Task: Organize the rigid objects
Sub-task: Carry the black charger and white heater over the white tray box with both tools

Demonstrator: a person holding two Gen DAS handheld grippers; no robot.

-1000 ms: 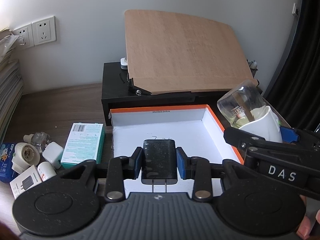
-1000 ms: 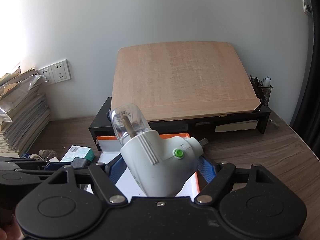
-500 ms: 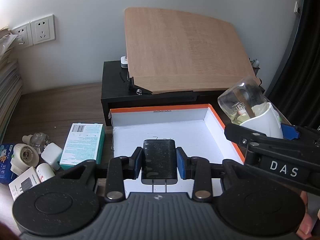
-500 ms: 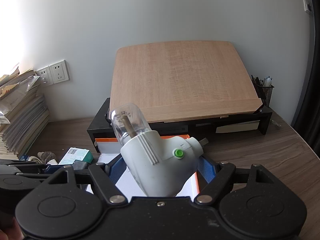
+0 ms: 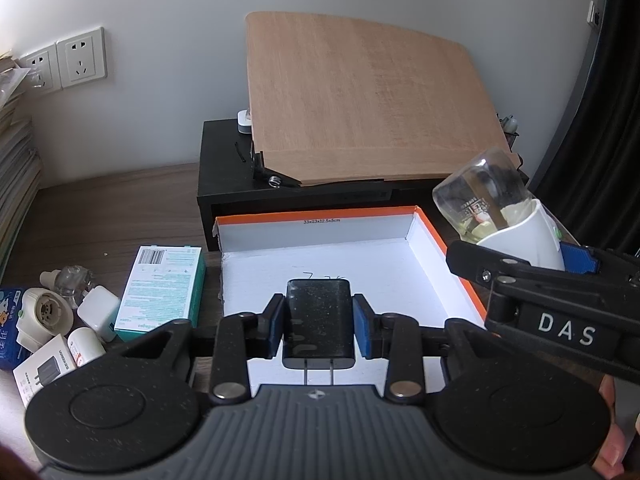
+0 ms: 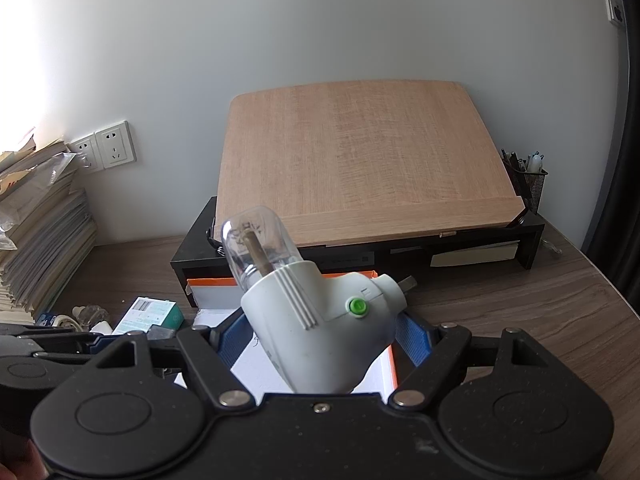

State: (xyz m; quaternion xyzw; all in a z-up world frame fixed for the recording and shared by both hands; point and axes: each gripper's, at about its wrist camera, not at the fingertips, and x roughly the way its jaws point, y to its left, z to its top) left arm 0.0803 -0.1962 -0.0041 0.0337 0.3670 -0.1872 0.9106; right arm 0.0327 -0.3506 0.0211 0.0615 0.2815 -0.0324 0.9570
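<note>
Nothing has moved; both hands stay still. Left tongs (image 5: 319, 326) squeeze the black charger (image 5: 319, 322) by its flat sides, above the white box (image 5: 416, 276). It is small, hard, light. Right tongs (image 6: 326, 342) clamp the white plug-in heater (image 6: 320, 332) over the box; its glass bottle (image 6: 260, 246) could break, so hold the plastic body.

Colours on the desk
Black charger (image 5: 319, 322); white box (image 5: 400, 276), orange rim; teal-and-white carton (image 5: 162, 290); white plug-in vaporizer (image 6: 320, 328), green button.
</note>
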